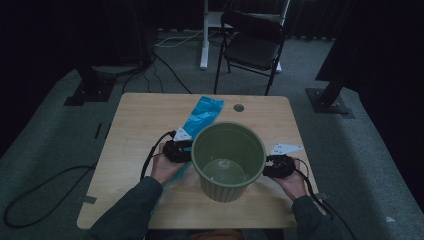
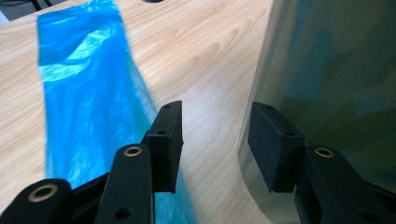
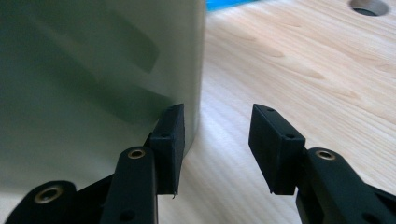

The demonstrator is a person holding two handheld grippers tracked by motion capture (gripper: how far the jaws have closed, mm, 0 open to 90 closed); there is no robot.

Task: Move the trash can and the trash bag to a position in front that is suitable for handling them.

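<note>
Left gripper (image 2: 215, 144): jaws are seen standing well apart, with bare wood between the pads; nothing is clamped. One jaw sits over the edge of the blue plastic bag (image 2: 88, 98), the other close against the wall of the green bucket (image 2: 336, 79). Actual contact with either cannot be told.

Right gripper (image 3: 217, 147): jaws likewise held apart, empty. One jaw lies in front of the bucket wall (image 3: 93, 70) near its base; touching or just short of it cannot be told. The other jaw is over bare table (image 3: 303, 60).

In the high view, the bucket (image 1: 228, 150) is seen upright near the middle of the table (image 1: 135, 120), towards the person's side, flanked by the left gripper (image 1: 184, 150) and the right gripper (image 1: 269, 166), each just beside the wall. The bag (image 1: 202, 117) is laid flat from the far middle of the table back towards the left hand (image 1: 165, 169); its near part is hidden behind the bucket and that hand. The right hand (image 1: 292, 181) is noted at the bucket's other side.

The jaw tips are too dark to be made out in the high view. The bucket is cut off by the frame in both gripper views, its rim out of sight. A round hole in the tabletop (image 3: 369, 7) is cut off at the top edge.
</note>
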